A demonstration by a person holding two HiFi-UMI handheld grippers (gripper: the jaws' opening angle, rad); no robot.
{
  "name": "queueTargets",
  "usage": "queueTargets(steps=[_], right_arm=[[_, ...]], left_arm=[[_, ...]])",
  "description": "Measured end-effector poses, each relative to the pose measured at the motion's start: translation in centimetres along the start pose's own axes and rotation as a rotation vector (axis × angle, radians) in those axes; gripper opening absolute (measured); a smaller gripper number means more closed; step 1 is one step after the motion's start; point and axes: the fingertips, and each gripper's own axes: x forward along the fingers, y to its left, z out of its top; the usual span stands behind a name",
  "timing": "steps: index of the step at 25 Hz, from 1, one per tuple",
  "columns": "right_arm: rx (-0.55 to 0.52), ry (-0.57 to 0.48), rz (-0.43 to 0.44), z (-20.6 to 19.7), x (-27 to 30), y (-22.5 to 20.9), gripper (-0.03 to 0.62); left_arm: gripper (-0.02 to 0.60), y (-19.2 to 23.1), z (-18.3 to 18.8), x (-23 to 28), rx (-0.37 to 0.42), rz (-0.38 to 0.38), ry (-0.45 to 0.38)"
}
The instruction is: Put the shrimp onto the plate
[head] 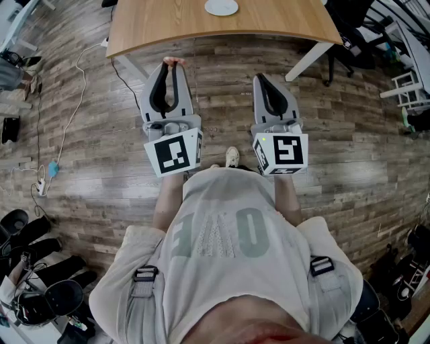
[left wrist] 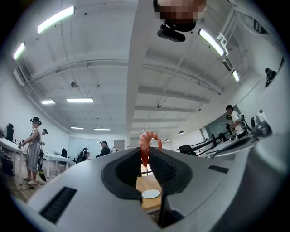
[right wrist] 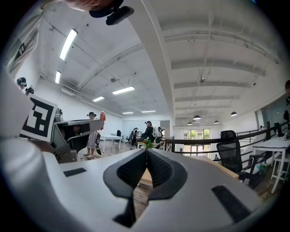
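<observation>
An orange-pink shrimp [left wrist: 147, 147] is pinched between the tips of my left gripper [left wrist: 146, 156], curling above the jaws; in the head view it shows as a small pink bit [head: 173, 62] at the left gripper's [head: 173, 66] tip, just short of the table edge. The white plate [head: 221, 7] lies on the wooden table [head: 168, 27] ahead, also seen small between the left jaws as the plate [left wrist: 150, 194]. My right gripper [head: 260, 79] is shut with nothing in it, jaws together [right wrist: 146, 152], held beside the left one over the floor.
Both grippers hang over wood-plank floor [head: 222, 114] in front of the table. A white cable [head: 74, 101] runs across the floor at left. Chairs and frames [head: 403, 80] stand at right. Other people [right wrist: 93, 136] and desks are far off.
</observation>
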Motion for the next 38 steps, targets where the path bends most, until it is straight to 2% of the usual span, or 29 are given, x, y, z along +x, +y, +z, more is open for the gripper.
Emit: queueTargets(steps=[10,17,23,30,38], right_arm=[[-0.009,0.024,-0.005,-0.7,1.0,-0.4,0.018],[-0.002,0.008,0.048,-1.0,2.1,-1.2,0.02],[-0.007,0.002,0.074,-1.4,3.7,-3.2,0.02],[-0.001,-0.013,0.081,-2.2,4.6,-5.6,0.02],[0.01,0.0,0.077,-3.1,5.1,-7.6,0.02]], left_arm=[[0.06,0.2,-0.7,0.3,0.007,0.009,0.013],[0.06,0.6,-1.3,1.6,0.014,0.054,0.011],[0.06,0.1,-2.3,3.7,0.018,0.081,0.017],[0.06,-1.1,-2.3,5.0,0.031,0.105,-0.037],[0.059,-1.7,-3.8,6.9,0.026,0.114,-0.012]])
